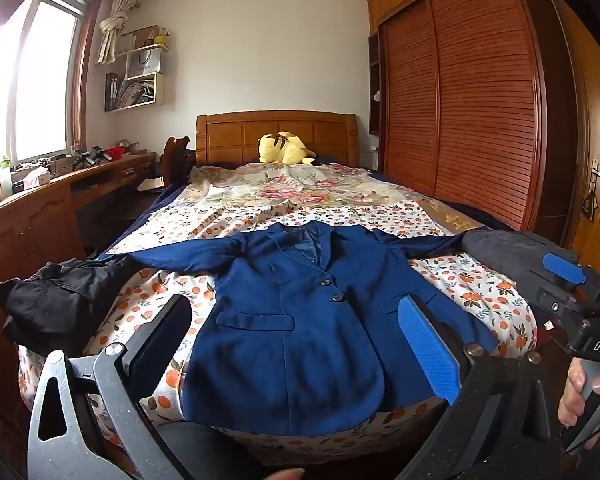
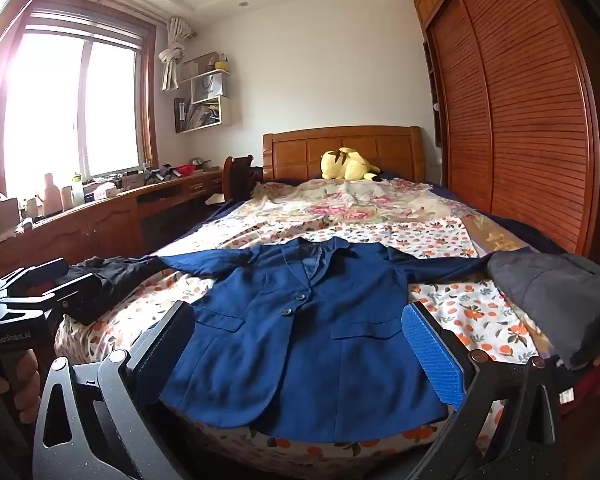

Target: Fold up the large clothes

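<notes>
My navy blue buttoned suit jacket (image 1: 300,320) lies face up, sleeves spread, on the foot end of the bed (image 1: 480,292) with its orange-fruit print sheet. My left tool (image 1: 300,344) hangs spread wide above the jacket's hem, gripping nothing; my right tool (image 2: 304,348) likewise. A black crumpled garment (image 1: 56,300) sits at the jacket's left sleeve, a dark grey garment (image 2: 556,296) over its right sleeve end.

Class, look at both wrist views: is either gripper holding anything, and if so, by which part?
Nothing is held. The left gripper and right gripper both hang open above the dark blue buttoned suit jacket, which lies flat on the orange-patterned bedsheet.
</notes>
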A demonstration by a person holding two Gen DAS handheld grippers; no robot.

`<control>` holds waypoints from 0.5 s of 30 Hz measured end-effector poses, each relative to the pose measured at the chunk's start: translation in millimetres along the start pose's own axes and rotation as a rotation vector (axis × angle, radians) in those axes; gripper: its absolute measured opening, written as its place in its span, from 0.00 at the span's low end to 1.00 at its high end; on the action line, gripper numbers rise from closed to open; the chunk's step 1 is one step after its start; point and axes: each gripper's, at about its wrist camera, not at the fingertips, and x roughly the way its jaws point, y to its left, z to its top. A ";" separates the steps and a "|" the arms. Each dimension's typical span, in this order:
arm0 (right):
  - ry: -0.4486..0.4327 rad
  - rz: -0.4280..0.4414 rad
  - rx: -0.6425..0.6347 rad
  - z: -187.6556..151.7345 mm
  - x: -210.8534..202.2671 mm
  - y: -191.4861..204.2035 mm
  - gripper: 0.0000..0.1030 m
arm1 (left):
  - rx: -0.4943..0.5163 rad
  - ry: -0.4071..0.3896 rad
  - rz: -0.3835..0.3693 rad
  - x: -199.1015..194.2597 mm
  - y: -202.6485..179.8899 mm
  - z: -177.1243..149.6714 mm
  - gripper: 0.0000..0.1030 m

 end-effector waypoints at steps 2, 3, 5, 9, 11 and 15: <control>-0.008 -0.003 -0.003 0.0 -0.4 0.0 1.00 | 0.019 -0.005 0.008 -0.1 -0.7 0.0 1.00; -0.007 -0.002 -0.001 0.1 -0.1 0.0 1.00 | 0.019 -0.006 0.008 -0.2 -0.7 0.0 1.00; -0.010 -0.002 -0.001 0.0 -0.3 -0.1 1.00 | 0.017 -0.006 0.010 -0.5 -1.1 0.0 1.00; -0.010 -0.001 0.002 0.0 -0.7 -0.6 1.00 | 0.012 -0.004 0.009 -0.4 -1.5 0.2 1.00; -0.009 0.000 0.002 1.7 -1.5 3.3 1.00 | 0.010 -0.005 0.009 -0.6 -1.2 0.2 1.00; -0.007 0.000 0.001 1.4 -2.4 3.3 1.00 | 0.009 -0.004 0.006 -1.0 -1.1 0.6 1.00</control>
